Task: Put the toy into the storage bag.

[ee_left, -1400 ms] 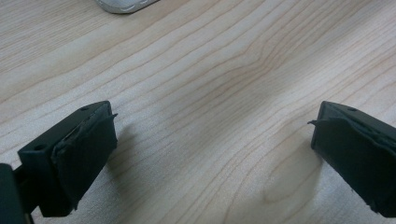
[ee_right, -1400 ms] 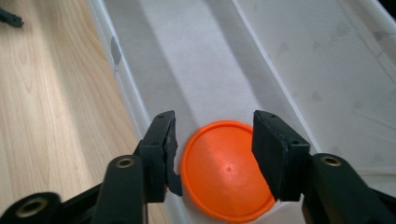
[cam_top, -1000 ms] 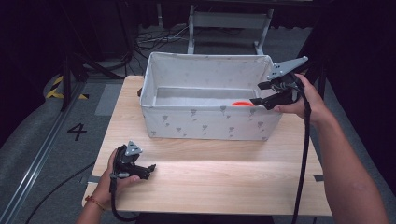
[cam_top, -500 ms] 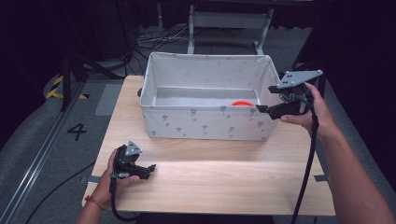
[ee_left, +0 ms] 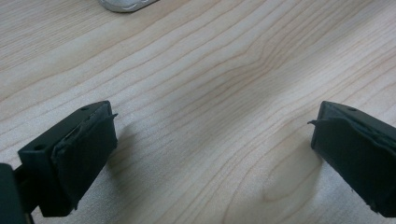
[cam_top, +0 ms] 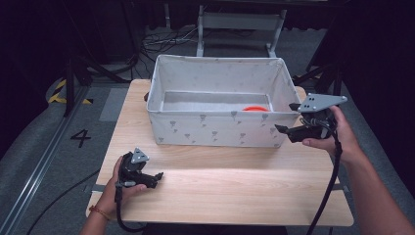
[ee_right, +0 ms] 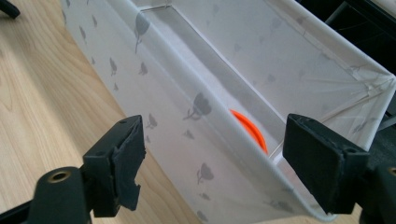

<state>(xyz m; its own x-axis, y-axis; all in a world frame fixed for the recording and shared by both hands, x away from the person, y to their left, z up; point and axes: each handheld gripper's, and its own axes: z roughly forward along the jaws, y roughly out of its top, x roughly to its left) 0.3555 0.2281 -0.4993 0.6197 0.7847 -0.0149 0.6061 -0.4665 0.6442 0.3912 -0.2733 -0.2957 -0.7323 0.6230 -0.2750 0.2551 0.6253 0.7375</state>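
In the high view, the right gripper [cam_top: 288, 131] is held just off the near right corner of a white fabric bin [cam_top: 215, 129] printed with small grey motifs, its tips pointed toward the bin's end wall. An orange disc [cam_top: 255, 108] is seen there only as a thin sliver on the bin's floor, beyond the near wall and up and to the left of the gripper's tips. More is given by the right gripper view: the right gripper [ee_right: 210, 158] is shown with its jaws spread wide and nothing between the pads, and the bin's corner [ee_right: 196, 112] is framed in the gap between them, apart from both. The orange disc [ee_right: 250, 130] is seen past the bin's rim, lying low inside against the near wall, ahead of the jaws and nearer the right-hand one.

The left gripper [cam_top: 157, 177] is seen in the high view resting low over the wooden table [cam_top: 235, 186], held in a hand [cam_top: 117, 188], well apart from the bin and nearer the person than it. How its jaws stand cannot be read at that distance. In the left gripper view the left gripper [ee_left: 210, 154] is shown with jaws spread wide over bare wood grain, holding nothing, and a rounded pale edge [ee_left: 123, 4] is cut off at the top of the frame ahead of it; what it is cannot be told.
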